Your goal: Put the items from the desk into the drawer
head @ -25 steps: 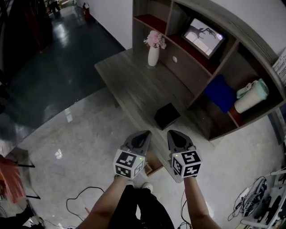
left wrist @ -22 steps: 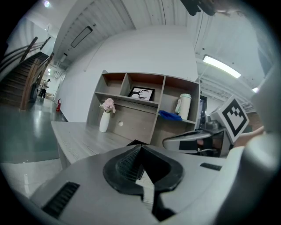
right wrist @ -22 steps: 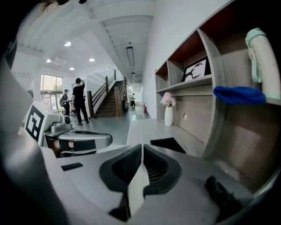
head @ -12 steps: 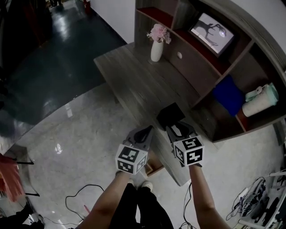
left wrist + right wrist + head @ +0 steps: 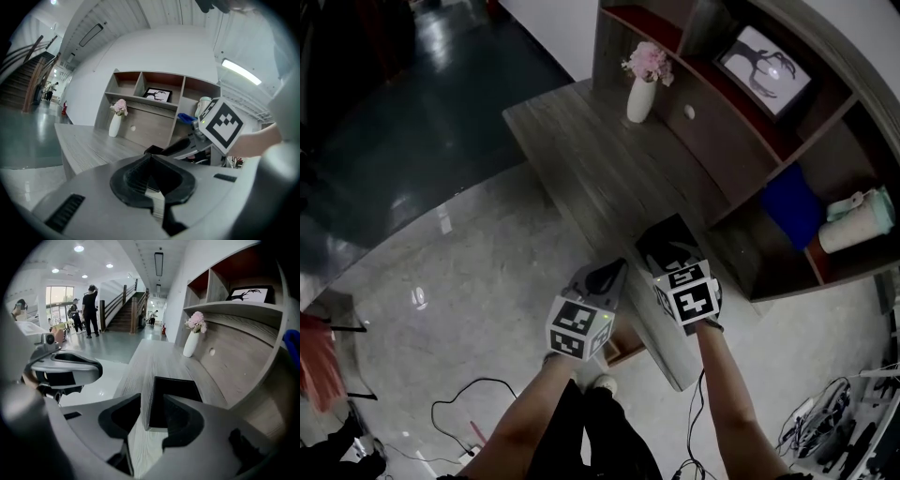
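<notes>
Now: right jaws wide at the black box

My right gripper points steeply down at the black box, which lies on the wooden desk near its front end. Its jaws have just been opening and stand apart, with the box's left edge in the gap, unpressed. My left gripper hovers alongside, jaws together and empty.

on the desk: one black box and one white vase of pink flowers. in the shelves behind the desk: one framed picture, one blue bundle, one pale roll.
</notes>
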`<state>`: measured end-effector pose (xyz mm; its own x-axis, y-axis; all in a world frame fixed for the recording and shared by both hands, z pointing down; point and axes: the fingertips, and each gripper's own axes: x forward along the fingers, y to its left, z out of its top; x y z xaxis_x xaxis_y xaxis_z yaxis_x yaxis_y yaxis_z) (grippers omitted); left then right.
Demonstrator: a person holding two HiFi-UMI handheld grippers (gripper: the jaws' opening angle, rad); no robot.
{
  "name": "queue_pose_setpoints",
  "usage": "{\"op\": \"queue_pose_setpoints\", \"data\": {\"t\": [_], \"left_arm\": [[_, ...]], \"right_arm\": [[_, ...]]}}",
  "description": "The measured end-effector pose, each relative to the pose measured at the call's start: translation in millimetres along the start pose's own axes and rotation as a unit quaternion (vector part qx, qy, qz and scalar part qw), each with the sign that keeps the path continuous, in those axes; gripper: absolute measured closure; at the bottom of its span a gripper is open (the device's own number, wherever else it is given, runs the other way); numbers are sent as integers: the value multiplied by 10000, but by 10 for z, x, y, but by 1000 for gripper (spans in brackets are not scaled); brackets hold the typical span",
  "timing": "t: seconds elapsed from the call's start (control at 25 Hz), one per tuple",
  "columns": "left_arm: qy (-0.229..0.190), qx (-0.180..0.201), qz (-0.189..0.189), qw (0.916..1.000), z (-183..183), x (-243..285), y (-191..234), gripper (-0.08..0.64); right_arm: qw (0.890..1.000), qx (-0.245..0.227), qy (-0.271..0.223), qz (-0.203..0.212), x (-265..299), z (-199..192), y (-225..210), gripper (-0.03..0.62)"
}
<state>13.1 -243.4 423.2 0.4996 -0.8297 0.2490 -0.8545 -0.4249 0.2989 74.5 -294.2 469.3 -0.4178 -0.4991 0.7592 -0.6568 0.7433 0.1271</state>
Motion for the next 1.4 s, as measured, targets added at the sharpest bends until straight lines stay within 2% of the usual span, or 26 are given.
{"op": "queue_pose_setpoints", "data": {"t": [0.28,0.44,0.6,1.16,1.4], "left_arm": [[-39,-50,74,10000,2,-28,123,551],[-30,-104,123,9999,-37,-49,157,551],[-22,-146,141,9998,-57,-74,151,551],[-44,-209,273,9994,-98,-299,181,551],[-41,-201,269,9994,-126,-422,104,551]], "right_arm": [[9988,-171,457,-100,123,-65,33,448],[9961,-349,761,-285,147,-108,4,511],[9959,-282,854,-133,150,-107,14,523],[9982,462,356,-166,-55,-162,-3,549],[9984,489,193,-224,-226,-150,68,549]]}}
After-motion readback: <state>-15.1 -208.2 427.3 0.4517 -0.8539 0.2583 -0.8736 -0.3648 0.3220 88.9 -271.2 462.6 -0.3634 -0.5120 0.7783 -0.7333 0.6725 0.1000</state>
